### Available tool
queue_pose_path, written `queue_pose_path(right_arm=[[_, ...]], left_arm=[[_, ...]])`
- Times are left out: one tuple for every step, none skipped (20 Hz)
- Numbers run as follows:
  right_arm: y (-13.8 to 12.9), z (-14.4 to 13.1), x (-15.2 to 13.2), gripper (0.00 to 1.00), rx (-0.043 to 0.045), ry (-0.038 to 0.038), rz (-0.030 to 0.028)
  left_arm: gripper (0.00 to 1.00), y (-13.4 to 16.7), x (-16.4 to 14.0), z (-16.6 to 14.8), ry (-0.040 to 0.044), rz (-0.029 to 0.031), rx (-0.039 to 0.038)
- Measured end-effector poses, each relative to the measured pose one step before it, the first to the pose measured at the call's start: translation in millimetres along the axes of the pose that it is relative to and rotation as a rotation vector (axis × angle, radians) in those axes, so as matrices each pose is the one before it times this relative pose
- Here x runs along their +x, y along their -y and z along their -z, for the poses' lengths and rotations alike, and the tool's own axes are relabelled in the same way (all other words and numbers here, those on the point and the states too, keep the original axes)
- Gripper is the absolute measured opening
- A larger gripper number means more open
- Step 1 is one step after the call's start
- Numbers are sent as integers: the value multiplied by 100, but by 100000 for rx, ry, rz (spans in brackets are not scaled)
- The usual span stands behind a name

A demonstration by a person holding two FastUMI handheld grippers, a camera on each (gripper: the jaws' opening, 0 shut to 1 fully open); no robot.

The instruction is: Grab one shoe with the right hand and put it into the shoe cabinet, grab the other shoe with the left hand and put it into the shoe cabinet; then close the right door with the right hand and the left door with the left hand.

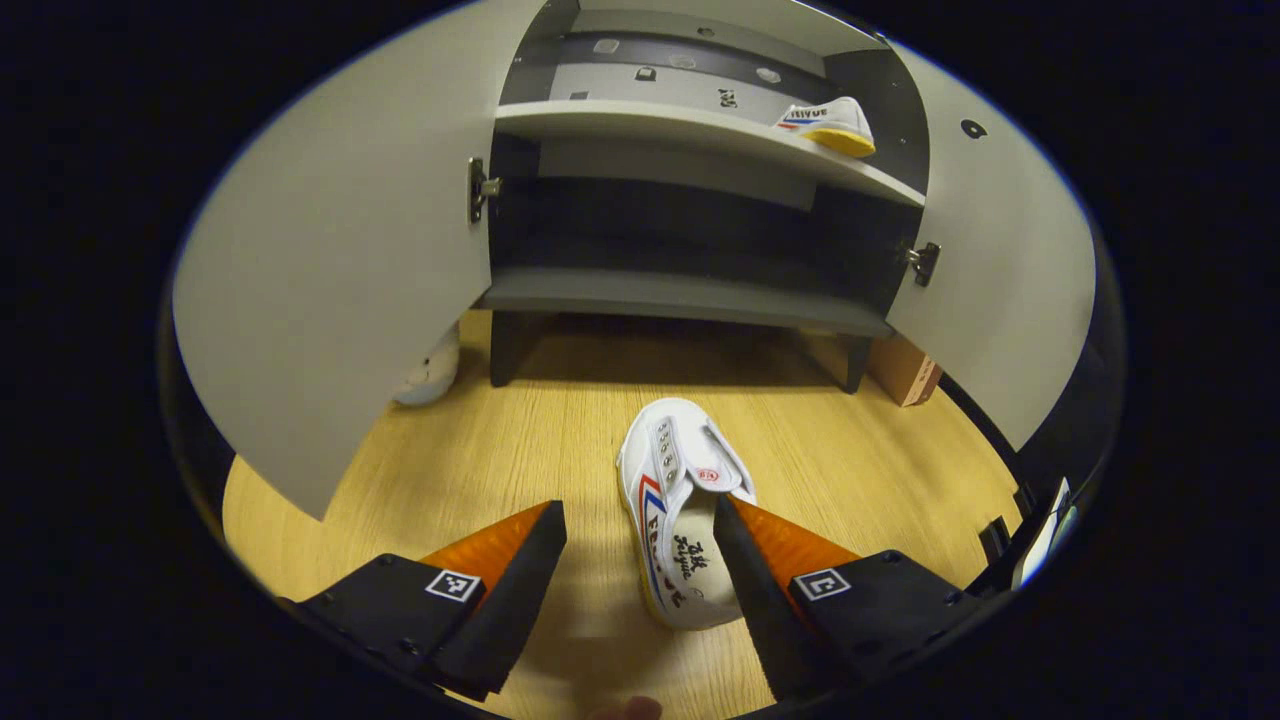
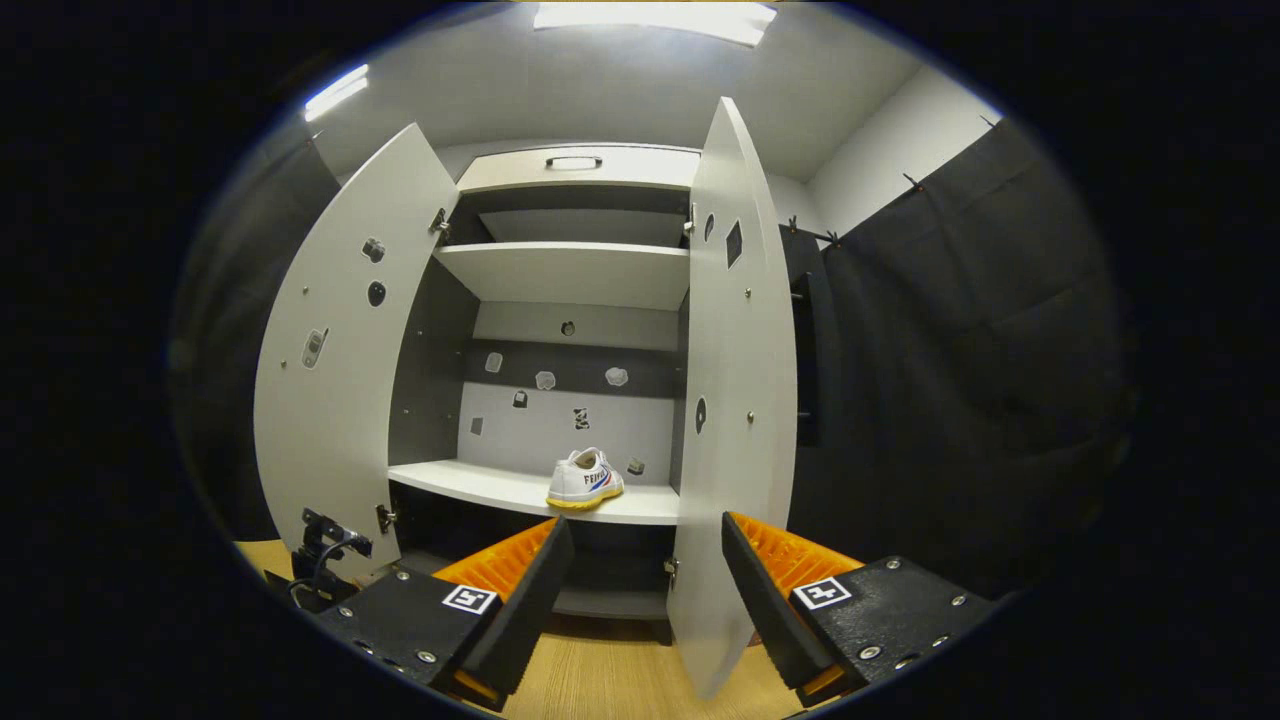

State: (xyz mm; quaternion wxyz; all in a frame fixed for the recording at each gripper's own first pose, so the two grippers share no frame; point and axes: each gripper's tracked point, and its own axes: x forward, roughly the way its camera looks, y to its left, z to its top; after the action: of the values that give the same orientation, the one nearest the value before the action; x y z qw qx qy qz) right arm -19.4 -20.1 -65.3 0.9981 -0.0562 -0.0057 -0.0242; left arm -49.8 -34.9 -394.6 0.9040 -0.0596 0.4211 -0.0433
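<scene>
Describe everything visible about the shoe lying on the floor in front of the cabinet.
The shoe on the floor is a white low-top sneaker, canvas by the look of it, with red and blue side stripes, a row of metal eyelets, a small red tongue patch and dark print on the insole. It sits upright on its sole on the wooden floor, toe toward the open shoe cabinet, heel toward the camera. The left gripper is open over it: one finger overlaps the shoe's opening, though contact is unclear.

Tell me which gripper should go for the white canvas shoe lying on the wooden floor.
Left. The left gripper is open just above the white canvas shoe on the wooden floor, one finger already over it. The right gripper faces the open grey shoe cabinet, where the other white shoe already sits.
</scene>
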Motion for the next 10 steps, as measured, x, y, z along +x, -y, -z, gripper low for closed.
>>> queue_pose_path(right_arm=[[230,-34,-110,92,-262,160,624],[323,54,-50,92,-318,6,962],[272,118,71,92,-70,-398,1011],[154,113,15,93,476,-433,558],[113,48,42,93,904,-572,545],[90,128,79,93,827,-665,125],[207,73,48,93,373,-375,481],[236,58,147,93,114,-432,450],[128,75,-36,93,-48,-514,300],[54,10,92,93,-105,-248,237]], left_arm=[[98,-187,706,635,-1752,-224,-835],[98,-131,683,573,-1880,-436,-71],[98,-62,896,320,-1221,-499,456],[98,-48,861,67,-299,-282,586],[98,-49,820,-229,429,-149,545],[98,-42,958,-227,574,-39,277],[98,-35,773,-250,-32,44,-75],[95,-50,942,-252,780,388,-773],[98,-72,701,-343,1304,234,-672],[98,-184,535,-269,818,-43,554]])
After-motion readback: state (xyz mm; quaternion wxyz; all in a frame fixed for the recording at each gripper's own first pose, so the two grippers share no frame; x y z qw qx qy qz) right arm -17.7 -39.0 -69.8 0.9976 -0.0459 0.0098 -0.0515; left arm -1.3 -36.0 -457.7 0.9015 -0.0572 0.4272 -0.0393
